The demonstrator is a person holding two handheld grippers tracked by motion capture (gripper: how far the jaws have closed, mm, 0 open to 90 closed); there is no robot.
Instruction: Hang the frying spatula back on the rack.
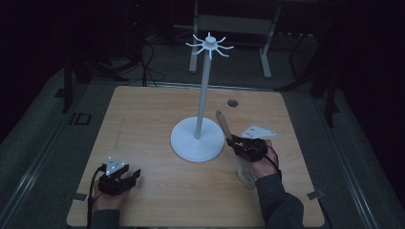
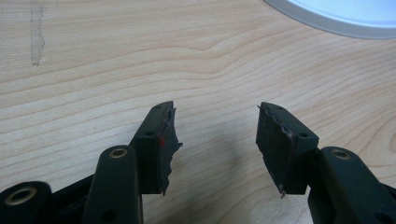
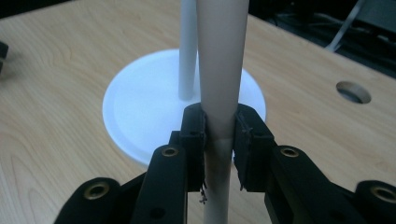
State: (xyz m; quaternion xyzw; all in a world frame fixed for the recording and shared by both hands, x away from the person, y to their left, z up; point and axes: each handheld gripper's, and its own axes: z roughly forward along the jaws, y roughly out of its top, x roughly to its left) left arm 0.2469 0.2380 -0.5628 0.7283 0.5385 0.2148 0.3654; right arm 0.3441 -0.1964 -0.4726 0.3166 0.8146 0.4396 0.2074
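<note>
Held utensil (image 3: 219, 70): long pale wooden handle, pinched low on its shaft between the right claw's two jaws, rising toward the stand; wide end hidden under the hand in the high view, so kind of tool not certain.
Where it sits: at the table's right front, just beside the stand's round base, handle tip leaning toward the pole.
Grip reasoning: taken near the thicker part of the shaft, probably to leave the top end free for reaching a hook.
Right claw (image 1: 237, 142): clenched on the utensil's handle, pads pressed flat on both sides.
Stand (image 1: 204, 81): white, tall thin pole on a round disc base at the table's middle, crown of short curved hooks on top; all hooks bare, likely meant for hanging utensils.
Left claw (image 2: 215, 140): released, jaws spread with nothing but wood grain between them, resting low at the table's left front, well apart from the stand; seemingly parked out of the way.
Table (image 1: 143, 124): light wood, small round hole near the far edge.
</note>
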